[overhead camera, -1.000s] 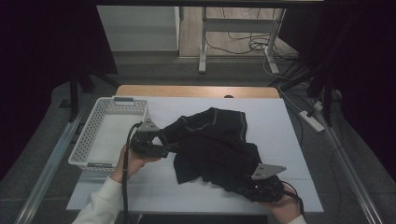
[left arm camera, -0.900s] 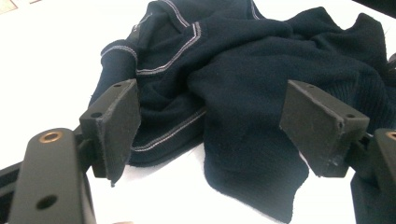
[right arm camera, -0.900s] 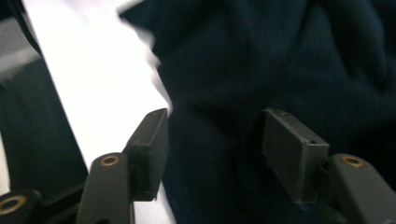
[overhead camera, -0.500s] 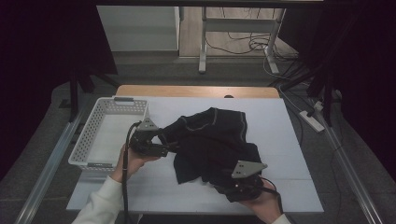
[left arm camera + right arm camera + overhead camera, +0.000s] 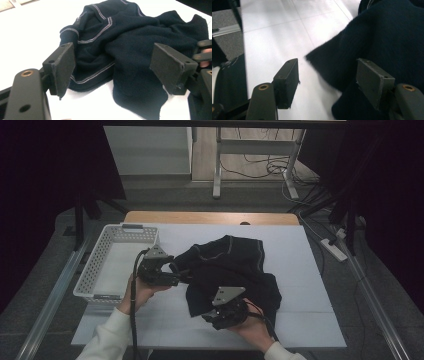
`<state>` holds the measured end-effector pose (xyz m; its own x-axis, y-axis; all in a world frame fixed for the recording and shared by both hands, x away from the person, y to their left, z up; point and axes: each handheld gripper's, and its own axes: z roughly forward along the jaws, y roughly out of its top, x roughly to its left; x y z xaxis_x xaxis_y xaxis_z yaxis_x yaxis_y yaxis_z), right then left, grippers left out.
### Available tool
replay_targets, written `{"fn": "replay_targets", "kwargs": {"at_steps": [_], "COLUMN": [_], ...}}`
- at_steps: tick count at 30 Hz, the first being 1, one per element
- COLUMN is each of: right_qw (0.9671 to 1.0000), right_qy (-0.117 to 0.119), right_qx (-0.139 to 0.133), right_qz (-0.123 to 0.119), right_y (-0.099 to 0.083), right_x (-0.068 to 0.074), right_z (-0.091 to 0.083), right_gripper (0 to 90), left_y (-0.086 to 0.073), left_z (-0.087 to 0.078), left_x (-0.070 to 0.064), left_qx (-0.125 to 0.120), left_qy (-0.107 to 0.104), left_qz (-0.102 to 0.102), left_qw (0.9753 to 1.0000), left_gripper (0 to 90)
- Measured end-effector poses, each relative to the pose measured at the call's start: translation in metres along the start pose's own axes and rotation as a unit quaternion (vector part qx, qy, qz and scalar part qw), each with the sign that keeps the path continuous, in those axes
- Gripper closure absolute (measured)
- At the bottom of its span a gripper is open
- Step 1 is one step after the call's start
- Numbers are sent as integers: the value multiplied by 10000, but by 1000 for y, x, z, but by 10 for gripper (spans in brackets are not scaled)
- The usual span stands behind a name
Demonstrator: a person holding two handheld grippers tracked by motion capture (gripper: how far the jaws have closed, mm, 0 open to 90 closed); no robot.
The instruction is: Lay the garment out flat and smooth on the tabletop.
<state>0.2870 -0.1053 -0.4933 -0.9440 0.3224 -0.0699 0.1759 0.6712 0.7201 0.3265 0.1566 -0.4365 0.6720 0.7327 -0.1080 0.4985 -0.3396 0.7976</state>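
A dark navy garment [image 5: 232,265] with pale stitched seams lies crumpled in the middle of the white table [image 5: 305,325]. My left gripper [image 5: 175,276] stands open at the garment's left edge, and the left gripper view has the rumpled cloth [image 5: 130,37] just ahead between the jaws of that gripper [image 5: 113,62]. My right gripper [image 5: 212,316] hovers open over the garment's front edge. In the right gripper view a pointed corner of the cloth [image 5: 387,32] reaches in between the spread jaws of that gripper [image 5: 329,75], close to the right one.
A white slatted basket [image 5: 94,266] stands at the table's left edge, beside my left hand. Bare tabletop lies in front of and to the right of the garment. On the floor at the right lies a power strip [image 5: 332,249] with cables.
My right gripper has slid left along the garment's front edge from near the table's front right. The left gripper has barely moved. The garment lies much as before.
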Motion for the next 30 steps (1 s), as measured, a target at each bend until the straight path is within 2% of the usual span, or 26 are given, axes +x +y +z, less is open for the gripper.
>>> {"fn": "replay_targets", "kwargs": {"at_steps": [1,4,7,11,14,18,21,25,30], "right_qw": [10000,9998,9991,9981,9975,9972,9971,9970,9967], "right_qy": [27,-107,-222,-244,-153,-157,-157,-147,-8], "right_qx": [11,195,347,476,509,560,651,619,651], "right_qz": [6,6,134,318,469,462,375,434,495], "right_y": [2,9,13,12,9,9,8,8,8], "right_x": [-1,-6,-15,-30,-37,-36,-35,-37,-37], "right_z": [5,20,34,48,52,53,57,57,54], "right_gripper": [343,343,338,340,343,354,396,487,690], "left_y": [0,0,-1,-1,-1,-1,-1,-1,-1], "left_z": [0,-2,-2,-2,-2,-2,-1,1,1], "left_x": [0,2,2,2,2,2,1,0,-1], "left_qx": [-3,-19,-44,-24,-28,-26,0,21,28], "left_qy": [0,10,16,15,17,16,14,12,9], "left_qz": [-3,-22,-49,-32,-25,-30,-20,-19,-22], "left_qw": [10000,10000,10000,10000,10000,10000,10000,10000,10000], "left_gripper": [212,212,212,212,212,213,215,215,217]}}
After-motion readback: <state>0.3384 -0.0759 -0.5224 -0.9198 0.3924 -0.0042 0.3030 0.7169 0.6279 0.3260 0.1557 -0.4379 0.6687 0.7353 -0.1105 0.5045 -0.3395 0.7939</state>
